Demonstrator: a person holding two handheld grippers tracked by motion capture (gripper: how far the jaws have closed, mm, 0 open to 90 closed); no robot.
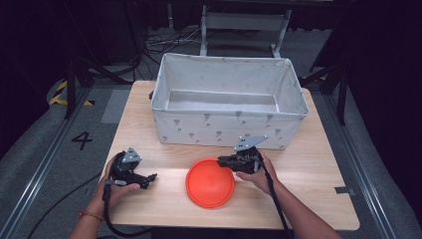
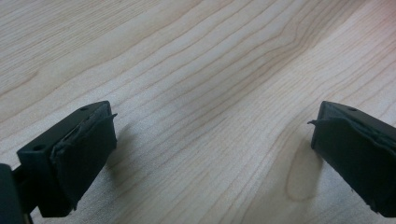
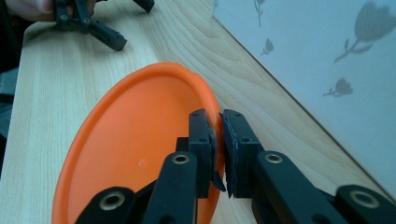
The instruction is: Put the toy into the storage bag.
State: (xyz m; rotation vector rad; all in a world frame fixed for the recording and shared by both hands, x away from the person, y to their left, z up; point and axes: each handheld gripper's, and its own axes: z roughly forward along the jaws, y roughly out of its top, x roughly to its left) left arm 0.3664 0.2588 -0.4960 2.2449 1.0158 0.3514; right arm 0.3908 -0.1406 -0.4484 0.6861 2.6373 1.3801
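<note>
The orange plate (image 1: 210, 182) sits low and centre in the high view, a round, smooth plastic disc with a raised lip, lying on the worktop (image 1: 308, 169) in front of the fabric bin (image 1: 229, 127). In the right gripper view its rim (image 3: 212, 105) runs up through the middle of the frame and passes between the two black jaws, which pinch it from both sides; the plate looks tilted there, its near edge raised. The right gripper (image 1: 222, 161) reaches in from the right of the plate, lying roughly level, with the person's hand wrapped around its body and a cable trailing toward the bottom edge.

The left gripper (image 1: 152, 177) rests at the lower left of the high view, cradled in the other hand, its jaws spread wide over bare wood, with nothing between them.

The worktop is pale, straight-grained wood. The bin is a soft-walled rectangular box of light grey cloth printed with small grey flower motifs.
</note>
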